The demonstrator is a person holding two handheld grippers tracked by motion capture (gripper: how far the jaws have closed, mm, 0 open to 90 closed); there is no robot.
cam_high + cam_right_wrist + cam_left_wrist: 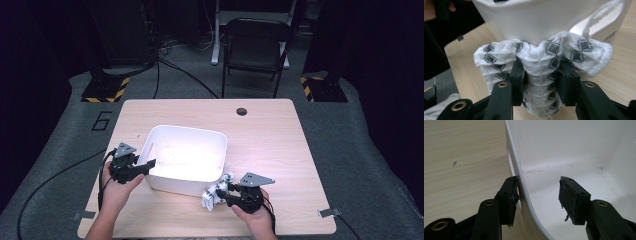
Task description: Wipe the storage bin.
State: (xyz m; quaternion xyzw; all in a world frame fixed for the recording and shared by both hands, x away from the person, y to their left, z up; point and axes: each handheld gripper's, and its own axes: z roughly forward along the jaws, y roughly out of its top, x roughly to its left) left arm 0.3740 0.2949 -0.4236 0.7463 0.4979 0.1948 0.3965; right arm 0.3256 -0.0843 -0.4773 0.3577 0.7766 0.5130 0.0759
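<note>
A white plastic bin [216, 135] stands at the middle of the wooden table [270, 135]. My left gripper [150, 164] is at its left wall. In the left gripper view the gripper [539, 180] straddles the bin's rim [516, 160]: one jaw rests against the outside and the other stands apart inside, so it is open. The inside of the bin looks bare. My right gripper [223, 194] is at the bin's near right corner, shut on a bunched white cloth with a black diamond pattern [214, 194]. In the right gripper view the cloth [534, 53] bulges over the pinching jaws of the gripper [541, 66], right against the bin's wall [531, 20].
A round cable hole [242, 111] sits near the table's far edge. A black chair [255, 47] stands beyond the table. Cables trail from both grippers off the table's near side. Bare wood lies right of the bin and along the front edge.
</note>
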